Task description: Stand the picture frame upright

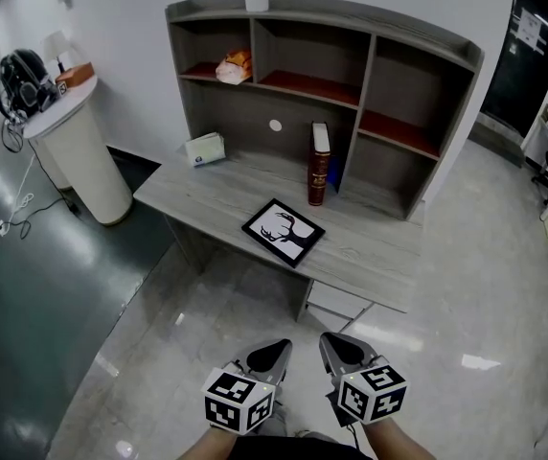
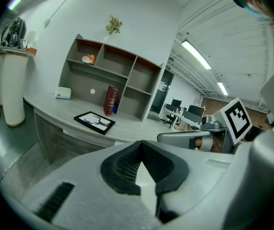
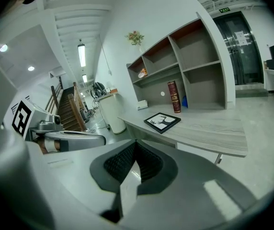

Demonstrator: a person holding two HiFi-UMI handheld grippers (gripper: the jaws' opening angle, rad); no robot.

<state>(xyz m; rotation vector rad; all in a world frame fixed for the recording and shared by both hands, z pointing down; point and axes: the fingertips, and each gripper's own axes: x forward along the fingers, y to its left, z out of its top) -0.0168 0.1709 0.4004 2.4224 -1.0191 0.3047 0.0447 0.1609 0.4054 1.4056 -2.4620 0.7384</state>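
A black picture frame point(image 1: 283, 232) with a deer print lies flat on the grey desk point(image 1: 370, 247), near its front edge. It shows too in the left gripper view as the frame point(image 2: 94, 122) and in the right gripper view as the frame point(image 3: 162, 122). My left gripper point(image 1: 272, 354) and right gripper point(image 1: 336, 351) hang side by side over the floor, well short of the desk. Both are shut with nothing between the jaws. The left gripper point(image 2: 140, 145) and right gripper point(image 3: 135, 144) each point toward the desk.
A shelf unit point(image 1: 351, 75) stands along the desk's back, with a dark red book point(image 1: 319, 164) upright in front of it and a small white box point(image 1: 205, 149) at the left. A white round pedestal point(image 1: 80, 147) stands left of the desk. Glossy floor lies between me and the desk.
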